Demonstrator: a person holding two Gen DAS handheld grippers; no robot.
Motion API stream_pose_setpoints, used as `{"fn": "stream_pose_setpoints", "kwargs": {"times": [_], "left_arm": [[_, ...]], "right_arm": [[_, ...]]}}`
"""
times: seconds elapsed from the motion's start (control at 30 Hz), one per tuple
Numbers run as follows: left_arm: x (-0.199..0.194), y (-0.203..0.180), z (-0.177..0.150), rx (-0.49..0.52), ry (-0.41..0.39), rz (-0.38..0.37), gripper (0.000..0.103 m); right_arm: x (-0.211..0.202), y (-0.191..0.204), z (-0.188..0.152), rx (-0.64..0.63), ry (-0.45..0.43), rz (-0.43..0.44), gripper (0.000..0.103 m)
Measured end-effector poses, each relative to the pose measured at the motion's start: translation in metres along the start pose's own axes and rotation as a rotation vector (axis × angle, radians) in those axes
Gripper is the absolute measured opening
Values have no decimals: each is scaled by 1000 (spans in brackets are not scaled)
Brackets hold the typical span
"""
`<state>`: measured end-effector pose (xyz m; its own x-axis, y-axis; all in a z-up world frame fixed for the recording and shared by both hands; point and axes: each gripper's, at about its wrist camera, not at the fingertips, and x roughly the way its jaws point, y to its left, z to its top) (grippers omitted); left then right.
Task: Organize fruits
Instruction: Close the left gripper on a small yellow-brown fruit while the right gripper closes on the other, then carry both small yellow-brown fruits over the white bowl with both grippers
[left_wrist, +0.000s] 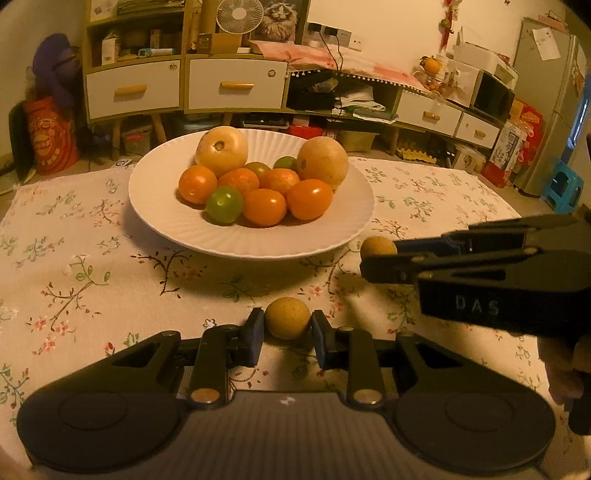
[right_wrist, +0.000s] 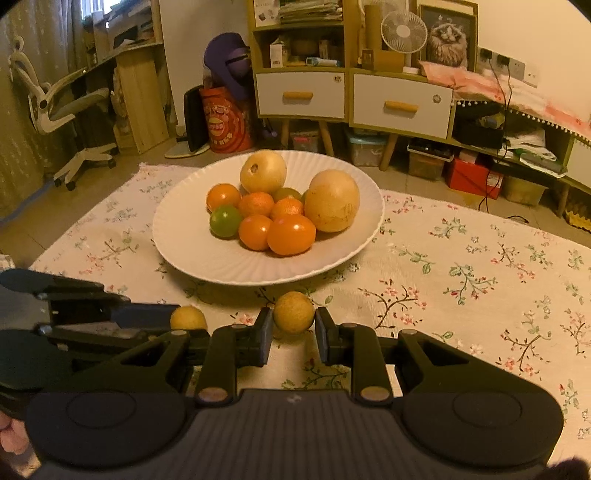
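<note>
one plate (left_wrist: 155, 206), two claws, two longans

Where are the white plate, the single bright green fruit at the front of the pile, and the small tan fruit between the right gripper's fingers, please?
white plate (left_wrist: 159, 206): left wrist view, bare left rim.
green fruit (left_wrist: 224, 205): left wrist view, its middle.
small tan fruit (right_wrist: 293, 312): right wrist view, its middle.
</note>
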<state>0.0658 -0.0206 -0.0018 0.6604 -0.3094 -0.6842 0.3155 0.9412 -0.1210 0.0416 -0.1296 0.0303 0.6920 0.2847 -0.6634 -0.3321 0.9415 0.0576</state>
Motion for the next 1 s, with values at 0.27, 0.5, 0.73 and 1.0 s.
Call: {"fn": "stream_pose_setpoints", "kwargs": {"times": [0.27,0.5,0.73,1.0], "left_arm": [[-13,-9,3,18,-17,-21,22],[-18,-9,17,-4,-62,-28,22],[-9,-1,33,-34,-95,-1,22],[12,8,47,-69,-92,24,22]], "right_arm": [[-10,-2,6,25,-22,17,22],[-13,-8,18,90,-61,27,22],[-3,-12,23,110,-63,7,22],[2,-20,30,130,-86,-14,22]]}}
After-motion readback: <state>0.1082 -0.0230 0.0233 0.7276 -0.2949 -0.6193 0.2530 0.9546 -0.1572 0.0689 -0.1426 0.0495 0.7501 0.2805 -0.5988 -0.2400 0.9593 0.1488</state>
